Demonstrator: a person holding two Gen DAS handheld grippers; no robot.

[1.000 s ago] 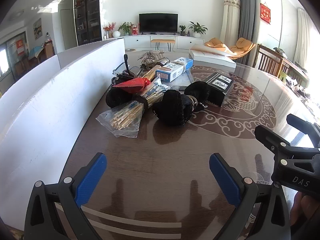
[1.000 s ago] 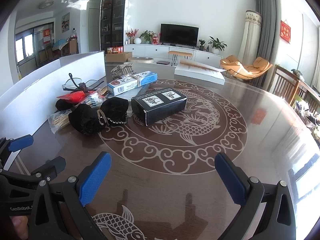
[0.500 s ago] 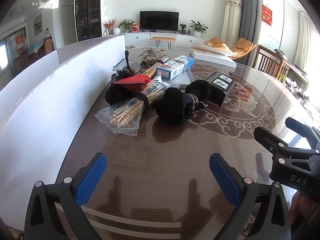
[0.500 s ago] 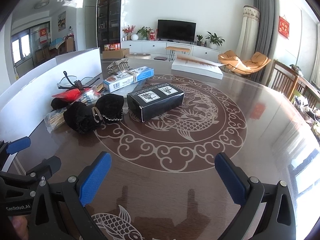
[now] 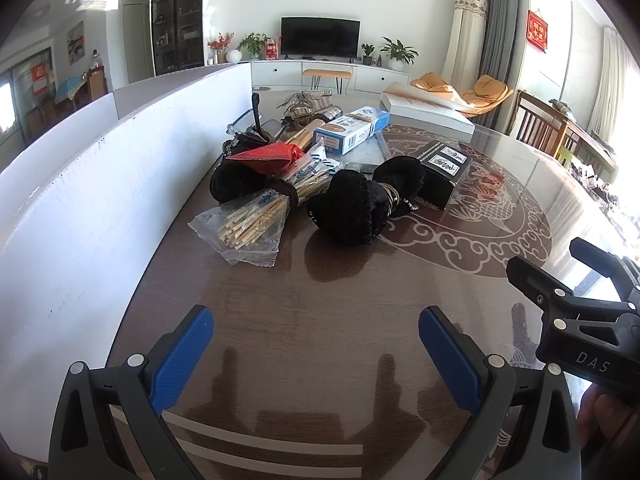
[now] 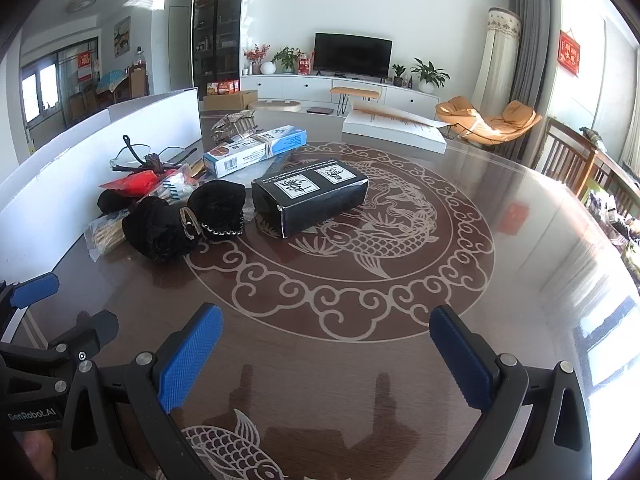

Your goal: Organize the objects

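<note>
Home living room, television (image 6: 352,53) on white cabinet (image 6: 340,90), orange lounge chair (image 6: 486,120), potted plants (image 6: 428,74)

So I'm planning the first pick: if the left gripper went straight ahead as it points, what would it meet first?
Probably the fuzzy black fabric bundle; the open left gripper has only bare brown table before it. The clear bag of wooden sticks lies slightly left; depth is uncertain.
</note>
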